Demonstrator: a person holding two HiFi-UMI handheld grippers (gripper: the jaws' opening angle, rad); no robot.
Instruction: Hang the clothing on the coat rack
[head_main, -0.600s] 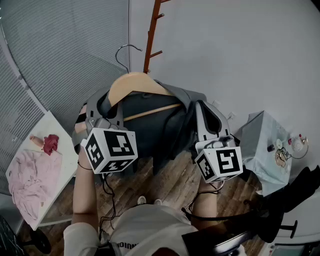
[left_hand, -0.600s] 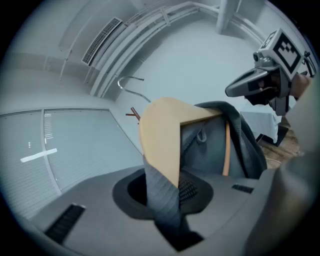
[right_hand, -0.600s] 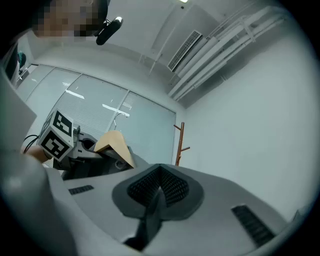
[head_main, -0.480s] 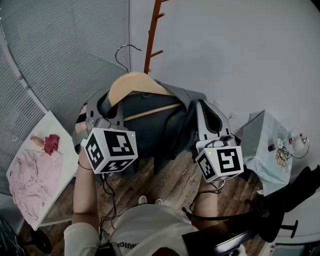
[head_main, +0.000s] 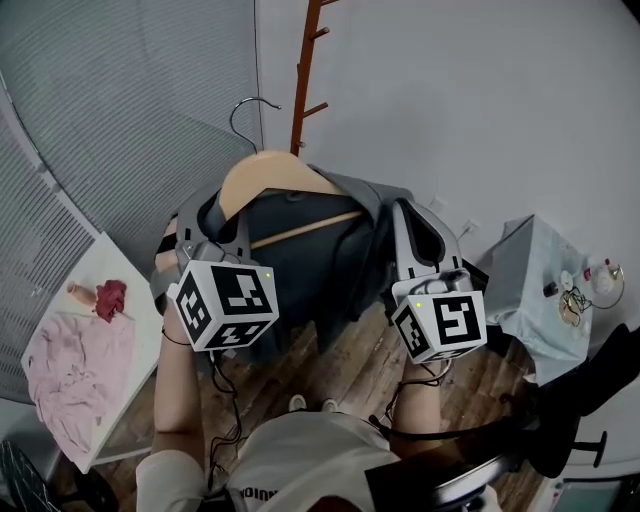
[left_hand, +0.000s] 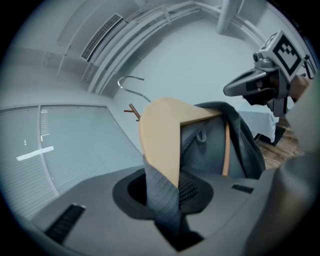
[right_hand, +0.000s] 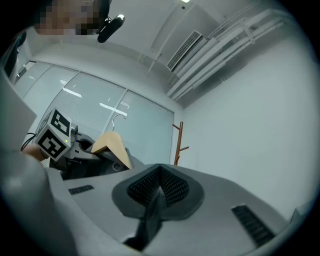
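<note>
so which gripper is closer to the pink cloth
Left. The left gripper holds the jacket's shoulder on the pink cloth's side; the right gripper holds the opposite shoulder, farther off.

Head view steeply downward, gripper views close along jaws, sharing hanger (head_main: 268, 178)

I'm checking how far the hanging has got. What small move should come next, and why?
Probably raise the hanger and carry it forward toward the coat rack. Its hook hangs free, short of the rack, while the left gripper and right gripper both pinch the grey garment.
</note>
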